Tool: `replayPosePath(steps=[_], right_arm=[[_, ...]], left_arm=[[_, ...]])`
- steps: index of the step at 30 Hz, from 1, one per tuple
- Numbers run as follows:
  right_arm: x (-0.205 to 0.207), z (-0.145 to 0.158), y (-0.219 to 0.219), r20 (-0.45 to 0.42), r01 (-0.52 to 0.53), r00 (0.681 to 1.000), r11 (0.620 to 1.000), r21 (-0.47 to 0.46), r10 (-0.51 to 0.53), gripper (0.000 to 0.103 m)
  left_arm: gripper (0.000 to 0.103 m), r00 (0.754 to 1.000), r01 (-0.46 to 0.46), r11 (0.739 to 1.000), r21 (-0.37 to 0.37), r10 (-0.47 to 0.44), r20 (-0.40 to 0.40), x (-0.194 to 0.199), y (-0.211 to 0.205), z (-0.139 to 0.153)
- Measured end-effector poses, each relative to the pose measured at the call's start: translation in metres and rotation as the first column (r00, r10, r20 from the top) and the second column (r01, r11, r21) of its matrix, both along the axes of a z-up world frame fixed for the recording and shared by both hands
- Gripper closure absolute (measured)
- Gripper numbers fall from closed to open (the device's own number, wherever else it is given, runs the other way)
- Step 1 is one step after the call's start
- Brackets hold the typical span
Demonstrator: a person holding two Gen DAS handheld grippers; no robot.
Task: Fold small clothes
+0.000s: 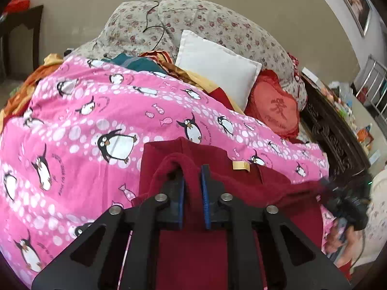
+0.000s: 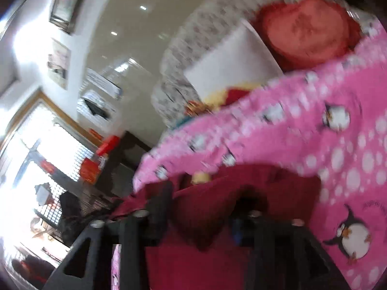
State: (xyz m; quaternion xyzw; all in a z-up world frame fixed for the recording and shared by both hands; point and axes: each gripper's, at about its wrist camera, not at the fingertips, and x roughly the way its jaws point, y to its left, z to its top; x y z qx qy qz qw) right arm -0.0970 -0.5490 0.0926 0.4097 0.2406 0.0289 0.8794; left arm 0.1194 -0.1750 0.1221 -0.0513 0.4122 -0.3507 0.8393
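A bed under a pink penguin-print sheet (image 1: pixel 96 111) carries the work. Nearest, the left gripper (image 1: pixel 193 188) is clenched on a fuzzy fold of the maroon garment (image 1: pixel 271 181), which stretches rightward across the sheet toward the right gripper (image 2: pixel 205 207); its blurred jaws seem parted around cloth. Beyond lie a white pillow (image 1: pixel 217 70) and floral cushions (image 1: pixel 193 17).

My left claw (image 1: pixel 193 188) is matt black plastic with dull steel pins and rough blue pads (image 1: pixel 205 193). The maroon garment (image 1: pixel 241 183) looks like fuzzy, matt fleece. Under it I see a smooth printed cotton sheet (image 1: pixel 84 120), a plain white cloth pillow (image 1: pixel 217 72), and glossy carved dark wood bed frame (image 1: pixel 333 140).
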Motion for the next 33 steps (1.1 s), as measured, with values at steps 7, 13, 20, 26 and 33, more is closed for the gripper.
replayPosePath(steps=[7, 13, 20, 26, 33], right_arm=[[-0.020, 0.022, 0.003, -0.083, 0.075, 0.993, 0.995, -0.071, -0.081, 0.054], [-0.016, 0.030, 0.020, -0.112, 0.042, 0.992, 0.986, -0.161, -0.061, 0.054], [0.033, 0.025, 0.054, -0.201, -0.042, 0.979, 0.928, -0.369, -0.035, 0.056], [0.086, -0.031, 0.016, -0.388, -0.005, 0.914, 0.952, -0.305, -0.120, 0.058], [0.078, -0.031, 0.005, -0.365, 0.022, 0.924, 0.968, -0.252, -0.116, 0.058]], left_arm=[[0.034, 1.000, 0.001, 1.000, 0.007, -0.001, -0.021, -0.004, -0.007, 0.013], [0.028, 0.999, -0.031, 0.998, -0.049, 0.031, -0.019, -0.001, 0.002, 0.025], [0.028, 0.998, 0.016, 0.998, 0.056, -0.019, 0.058, -0.023, -0.019, 0.010], [0.028, 0.988, -0.142, 0.982, 0.127, 0.148, -0.040, 0.038, -0.031, -0.032], [0.026, 0.978, -0.152, 0.983, 0.106, 0.165, -0.127, 0.059, -0.025, -0.044]])
